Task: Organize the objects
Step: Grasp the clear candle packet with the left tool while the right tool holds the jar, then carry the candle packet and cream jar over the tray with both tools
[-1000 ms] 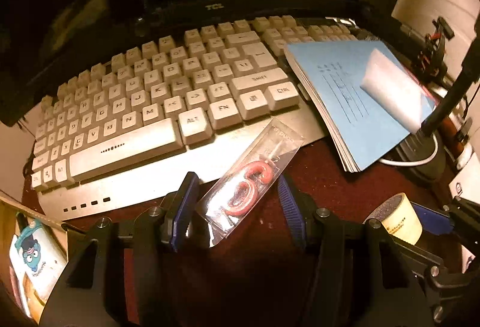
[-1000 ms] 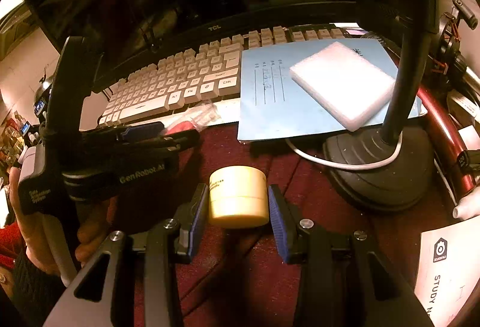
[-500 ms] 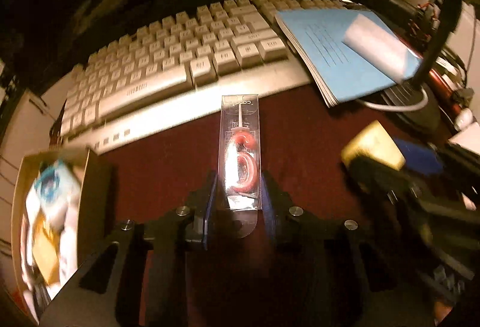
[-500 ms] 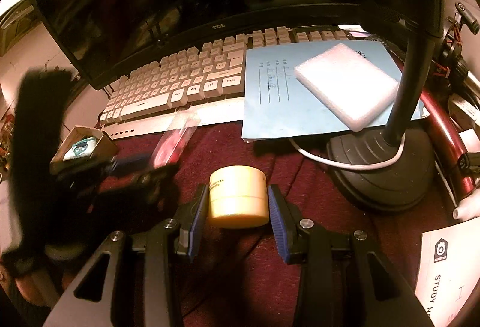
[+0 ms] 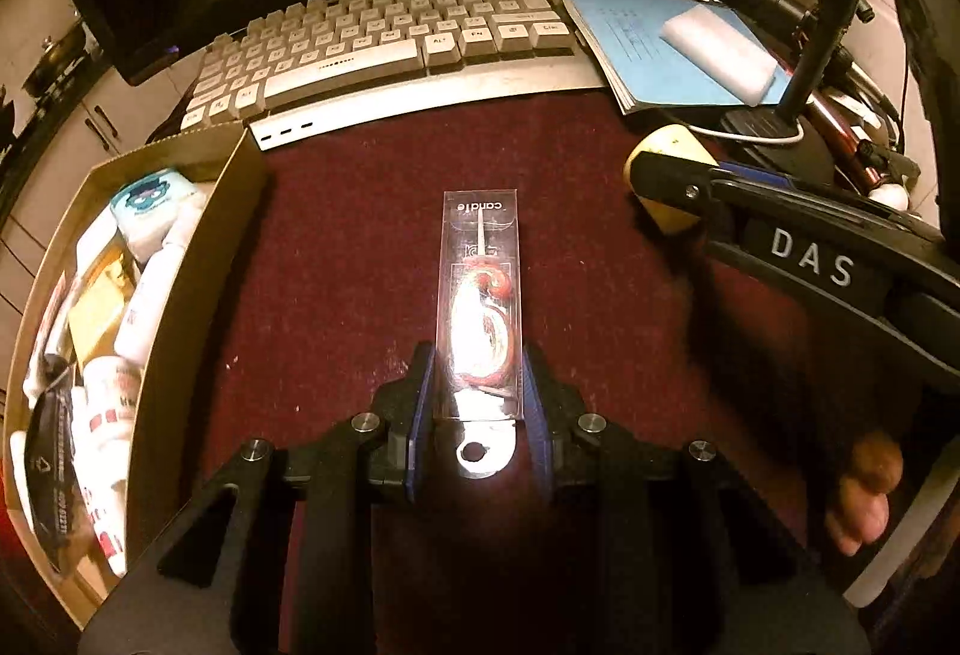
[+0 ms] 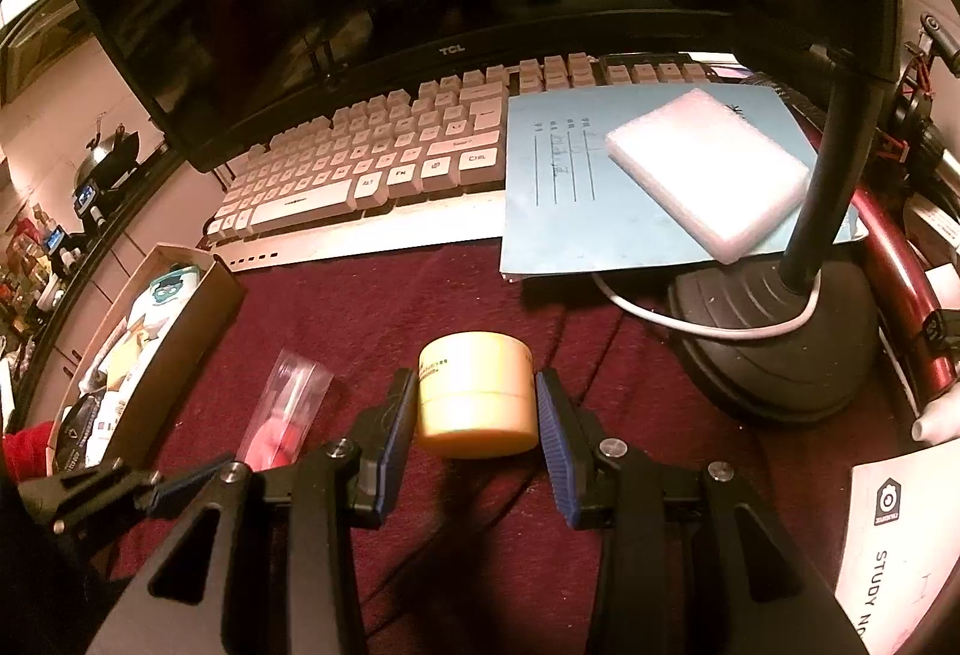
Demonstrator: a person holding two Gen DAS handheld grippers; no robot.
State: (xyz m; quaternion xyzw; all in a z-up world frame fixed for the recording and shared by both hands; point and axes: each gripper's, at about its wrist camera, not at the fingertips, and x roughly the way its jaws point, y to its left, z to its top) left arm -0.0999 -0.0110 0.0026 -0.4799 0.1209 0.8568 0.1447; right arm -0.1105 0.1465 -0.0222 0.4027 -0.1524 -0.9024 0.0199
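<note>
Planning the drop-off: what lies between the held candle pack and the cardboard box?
Only bare maroon cloth between candle pack and cardboard box, per the left wrist view.

Two wrist fisheyes, both low over the desk, facing the keyboard.
Shared: keyboard, cardboard box, blue notebook.

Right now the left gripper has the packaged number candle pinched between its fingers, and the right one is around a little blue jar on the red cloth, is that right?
Nearly. The jar is pale yellow, not blue, as the right wrist view shows. The rest holds: the left gripper pinches the candle packet, and the right gripper brackets the jar over the red cloth.
</note>
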